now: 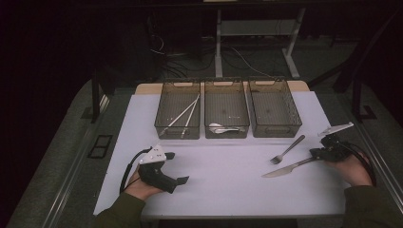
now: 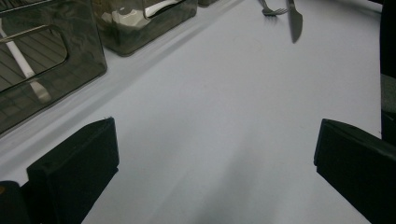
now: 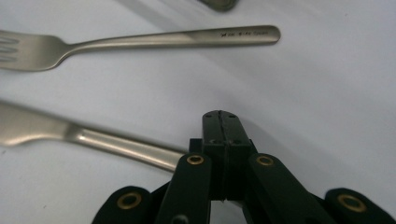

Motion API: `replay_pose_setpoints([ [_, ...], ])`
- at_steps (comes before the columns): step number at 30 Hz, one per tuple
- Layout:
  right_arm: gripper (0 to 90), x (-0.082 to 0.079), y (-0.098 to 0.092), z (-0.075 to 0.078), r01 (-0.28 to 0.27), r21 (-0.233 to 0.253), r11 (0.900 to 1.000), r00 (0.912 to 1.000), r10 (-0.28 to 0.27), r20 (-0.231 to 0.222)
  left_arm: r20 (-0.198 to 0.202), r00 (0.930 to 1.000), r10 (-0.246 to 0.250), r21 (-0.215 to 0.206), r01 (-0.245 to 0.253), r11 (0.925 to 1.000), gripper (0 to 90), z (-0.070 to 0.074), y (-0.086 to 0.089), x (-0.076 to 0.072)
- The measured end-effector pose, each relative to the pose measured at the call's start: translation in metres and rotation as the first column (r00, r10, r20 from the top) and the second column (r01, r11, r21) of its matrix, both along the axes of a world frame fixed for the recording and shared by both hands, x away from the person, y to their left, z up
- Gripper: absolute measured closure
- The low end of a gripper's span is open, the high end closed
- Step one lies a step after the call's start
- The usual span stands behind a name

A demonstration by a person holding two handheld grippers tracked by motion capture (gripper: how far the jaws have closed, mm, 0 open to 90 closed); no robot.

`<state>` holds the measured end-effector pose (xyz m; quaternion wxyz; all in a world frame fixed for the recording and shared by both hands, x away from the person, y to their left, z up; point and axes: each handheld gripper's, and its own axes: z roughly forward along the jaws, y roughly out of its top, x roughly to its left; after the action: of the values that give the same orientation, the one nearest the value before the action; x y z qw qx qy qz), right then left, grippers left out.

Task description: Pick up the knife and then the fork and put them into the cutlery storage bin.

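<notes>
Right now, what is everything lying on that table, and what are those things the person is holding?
Bins: three, smoky see-through, in a row at the table's far side.
Chopsticks: pale, in the left bin; count unclear.
Spoons: silver, in the middle bin; count unclear.
Fork: one, silver, on the table at right.
Knife: one, silver, just nearer than the fork, its handle at the right gripper.
Left gripper: black, jaws wide apart, holding nothing.
Right gripper: black, jaws pressed together at the knife's handle.

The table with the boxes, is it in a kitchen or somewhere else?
Probably a lab or workshop, not a kitchen: the white table holds three sorting bins, cables trail across the floor behind, and bare desk legs stand there.
</notes>
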<state>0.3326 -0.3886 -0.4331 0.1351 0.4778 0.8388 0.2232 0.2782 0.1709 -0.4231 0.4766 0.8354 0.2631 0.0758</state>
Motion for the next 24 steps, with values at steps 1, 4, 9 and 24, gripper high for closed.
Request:
replay_pose_setpoints([
  [1, 89.7, -0.002, 0.000, 0.000, -0.003, -0.003, 1.000, 1.0000, 0.003, 0.001, 0.001, 1.0000, -0.004, 0.006, 0.004, 1.0000, 0.0, 0.000, 0.000, 0.000],
  [4, 89.7, -0.007, 0.002, 0.000, -0.025, 0.001, 1.000, 0.9997, 0.025, -0.006, 0.002, 1.0000, -0.007, 0.009, 0.007, 0.9999, 0.0, 0.000, 0.000, 0.000],
  [9, 89.7, -0.016, 0.006, 0.002, -0.064, 0.012, 0.998, 0.9979, 0.064, -0.010, 0.000, 1.0000, -0.004, 0.003, 0.004, 1.0000, 0.0, 0.000, 0.000, 0.000],
  [24, 89.7, -0.040, 0.012, 0.006, -0.183, 0.041, 0.982, 0.9824, 0.184, -0.031, 0.000, 1.0000, -0.006, 0.009, 0.006, 0.9999, 0.0, 0.000, 0.000, 0.000],
])
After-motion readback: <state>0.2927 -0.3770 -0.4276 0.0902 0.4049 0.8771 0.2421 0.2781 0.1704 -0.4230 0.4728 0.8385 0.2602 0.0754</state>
